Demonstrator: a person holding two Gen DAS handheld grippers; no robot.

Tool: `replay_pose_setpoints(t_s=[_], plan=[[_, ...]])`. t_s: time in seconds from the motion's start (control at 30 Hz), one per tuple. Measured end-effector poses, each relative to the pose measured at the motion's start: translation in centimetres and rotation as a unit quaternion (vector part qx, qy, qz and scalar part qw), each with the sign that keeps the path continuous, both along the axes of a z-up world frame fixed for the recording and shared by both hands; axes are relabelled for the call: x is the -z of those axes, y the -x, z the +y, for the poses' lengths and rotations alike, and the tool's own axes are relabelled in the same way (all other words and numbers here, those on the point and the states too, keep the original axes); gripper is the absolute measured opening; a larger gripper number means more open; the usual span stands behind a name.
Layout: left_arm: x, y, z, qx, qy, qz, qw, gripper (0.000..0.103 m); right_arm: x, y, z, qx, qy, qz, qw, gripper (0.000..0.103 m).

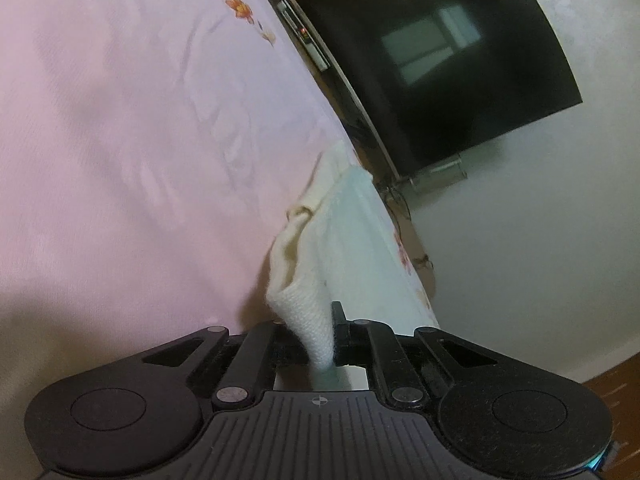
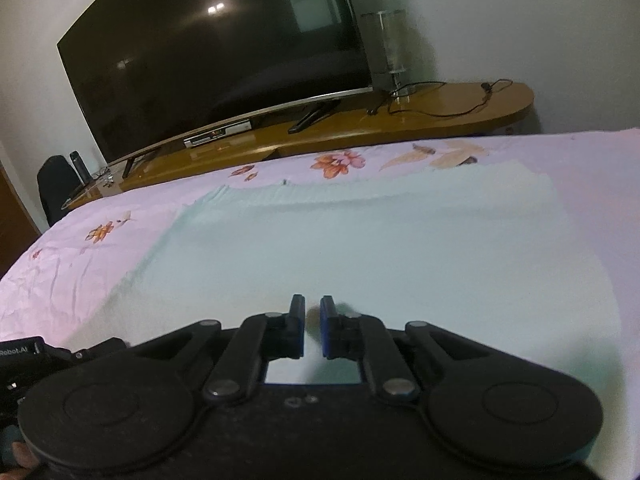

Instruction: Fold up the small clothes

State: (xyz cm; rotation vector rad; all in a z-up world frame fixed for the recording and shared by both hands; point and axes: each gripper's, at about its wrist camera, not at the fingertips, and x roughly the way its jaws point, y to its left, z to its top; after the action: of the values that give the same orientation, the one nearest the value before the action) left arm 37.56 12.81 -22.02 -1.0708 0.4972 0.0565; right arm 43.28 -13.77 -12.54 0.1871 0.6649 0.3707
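Observation:
In the left wrist view my left gripper is shut on a corner of a white knit garment and holds it lifted; the cloth hangs from the jaws toward the pink bed sheet. The view is tilted. In the right wrist view my right gripper hovers low over a pale mint-white cloth spread flat on the bed. Its fingers stand a small gap apart and hold nothing.
The bed sheet is pink with orange flowers. Beyond the bed's far edge stands a wooden TV bench with a large black TV, a set-top box and cables. A black object sits at the left.

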Motion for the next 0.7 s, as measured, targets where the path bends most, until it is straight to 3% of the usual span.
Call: replay_pose_setpoints(t_s=[0.03, 0.1, 0.13, 0.27, 0.4, 0.57, 0.7], plan=[[0.0, -0.1, -0.1, -0.001, -0.002, 0.002, 1.0000, 0.008, 0.1, 0.1, -0.2, -0.005, -0.014, -0.004, 1.000, 0.009], [0.1, -0.5, -0.3, -0.002, -0.012, 0.003, 0.9999, 0.008, 0.3, -0.1, 0.2, 0.002, 0.003, 0.002, 1.000, 0.007], [0.0, -0.6, -0.3, -0.004, -0.016, 0.004, 0.9999, 0.008, 0.8, -0.4, 0.3, 0.008, 0.013, 0.015, 1.000, 0.001], [-0.3, -0.4, 0.0, 0.001, -0.020, -0.001, 0.9998, 0.008, 1.2, -0.4, 0.0, 0.005, 0.010, 0.024, 1.000, 0.000], [-2.7, -0.2, -0.8, 0.025, -0.077, -0.024, 0.9964, 0.007, 1.6, -0.7, -1.1, 0.011, -0.026, 0.041, 0.999, 0.000], [-8.4, -1.9, -3.6, 0.105, -0.187, -0.069, 0.9742, 0.007, 2.1, -0.7, -1.7, 0.020, -0.056, 0.045, 0.997, 0.000], [-12.2, -3.9, -7.6, 0.192, -0.257, -0.093, 0.9428, 0.007, 2.3, -0.9, -2.8, 0.035, -0.102, 0.063, 0.992, 0.000]])
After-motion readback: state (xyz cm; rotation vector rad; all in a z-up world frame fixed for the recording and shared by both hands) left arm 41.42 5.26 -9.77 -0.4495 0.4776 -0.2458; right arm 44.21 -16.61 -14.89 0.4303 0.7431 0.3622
